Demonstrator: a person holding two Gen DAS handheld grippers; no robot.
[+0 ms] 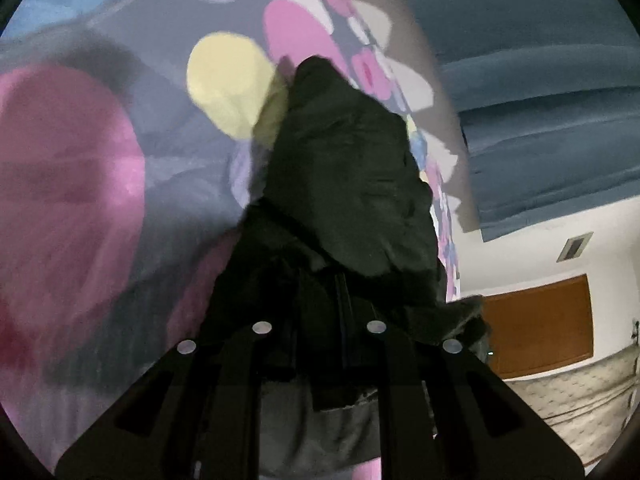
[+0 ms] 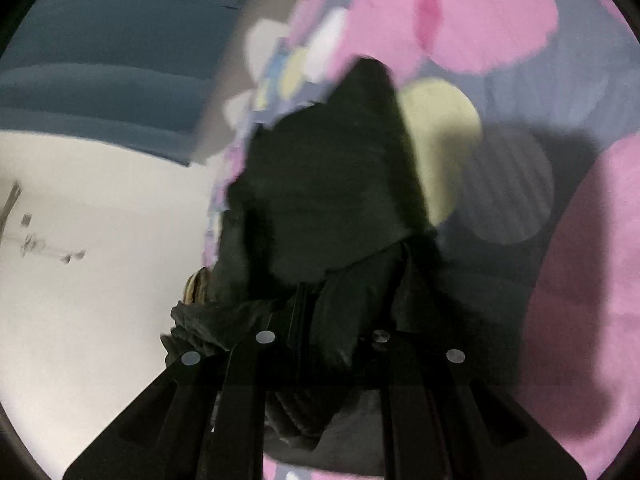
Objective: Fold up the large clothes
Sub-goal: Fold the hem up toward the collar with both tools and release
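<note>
A: The left hand-held gripper (image 1: 320,320) was pinching the dark garment (image 1: 344,184) when I checked its wrist view. Its jaws sat nearly together, with black cloth bunched between them and hanging out ahead of the fingers.

B: I saw the same on my side. The right hand-held gripper (image 2: 320,328) was clamped on that dark garment (image 2: 328,184) too, folds of it crumpled around the black fingers (image 2: 244,380).

A: Where was the garment lying?

B: It was lifted in front of both cameras, over a bedspread (image 1: 100,168) printed with large pink, yellow and lilac spots on grey-blue. I could not tell whether its far end touched the spread (image 2: 560,240); the picture was blurred.

A: Beyond the spread, I had blue curtains (image 1: 540,100) at the upper right, a white wall (image 1: 520,256) below them and a brown wooden panel (image 1: 536,328) near a patterned cloth (image 1: 576,396).

B: I had the curtains (image 2: 100,40) at upper left and the pale wall (image 2: 100,280) beneath.
</note>
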